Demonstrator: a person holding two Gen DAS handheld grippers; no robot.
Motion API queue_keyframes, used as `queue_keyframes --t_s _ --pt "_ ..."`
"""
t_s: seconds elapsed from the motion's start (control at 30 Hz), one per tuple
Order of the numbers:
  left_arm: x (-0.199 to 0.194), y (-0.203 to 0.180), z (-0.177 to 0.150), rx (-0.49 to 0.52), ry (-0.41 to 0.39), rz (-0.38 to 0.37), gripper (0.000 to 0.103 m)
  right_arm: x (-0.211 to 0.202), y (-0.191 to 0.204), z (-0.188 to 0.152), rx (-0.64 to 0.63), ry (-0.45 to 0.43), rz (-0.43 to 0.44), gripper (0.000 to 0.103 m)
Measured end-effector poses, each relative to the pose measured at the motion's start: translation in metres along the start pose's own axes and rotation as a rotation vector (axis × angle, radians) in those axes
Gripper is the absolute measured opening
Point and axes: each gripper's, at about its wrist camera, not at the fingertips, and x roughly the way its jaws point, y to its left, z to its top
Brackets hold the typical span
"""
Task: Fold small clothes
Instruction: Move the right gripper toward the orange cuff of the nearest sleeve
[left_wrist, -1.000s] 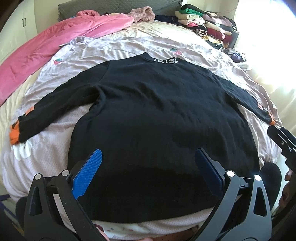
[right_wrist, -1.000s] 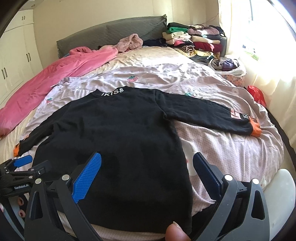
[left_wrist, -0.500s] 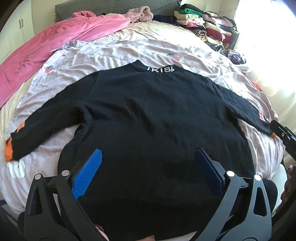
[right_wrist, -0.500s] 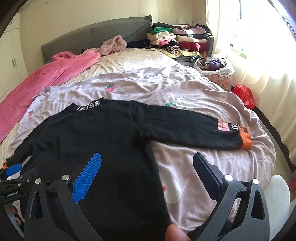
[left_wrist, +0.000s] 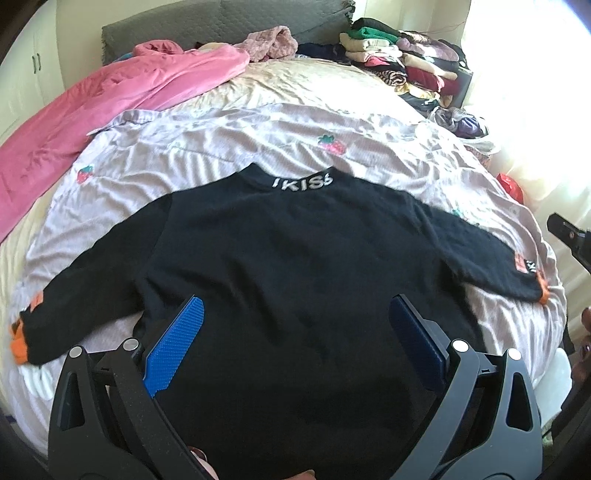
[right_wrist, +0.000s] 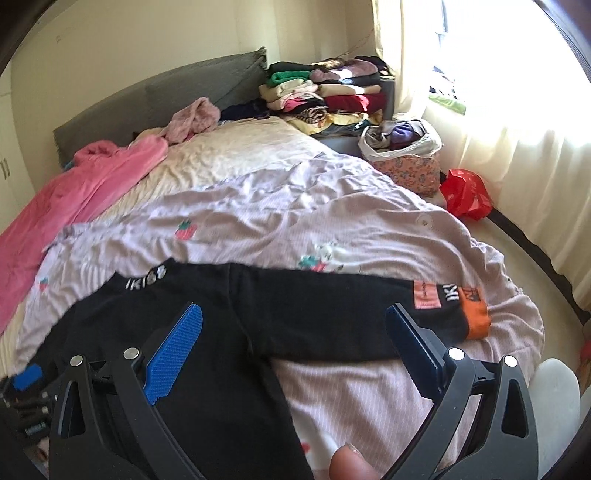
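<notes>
Left wrist view: the left gripper (left_wrist: 295, 328) hangs with jaws spread wide and empty above the lower body of the black sweater (left_wrist: 295, 266), which lies flat, sleeves out, on the bed (left_wrist: 229, 136). The right gripper (right_wrist: 295, 332), also released and holding nothing, hovers over the right sleeve (right_wrist: 332, 310) near its orange cuff (right_wrist: 478, 319). The knit looks soft, light and limp, so a pinch at the cuff or hem edge would likely serve best
</notes>
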Motion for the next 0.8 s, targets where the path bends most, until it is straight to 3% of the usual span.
queue_keyframes --t_s 0.4,0.57,0.8 --pt "0.015 -0.037 0.057 0.041 -0.039 -0.053 0.094 0.013 -0.029 0.048 0.145 -0.053 -0.016 0.099" --pt "0.03 -0.052 0.067 0.061 -0.031 -0.065 0.094 0.028 -0.052 0.046 0.183 -0.076 -0.126 0.099" --pt "0.063 -0.065 0.055 0.085 0.022 -0.102 0.094 0.056 -0.094 0.027 0.245 -0.031 -0.228 0.099"
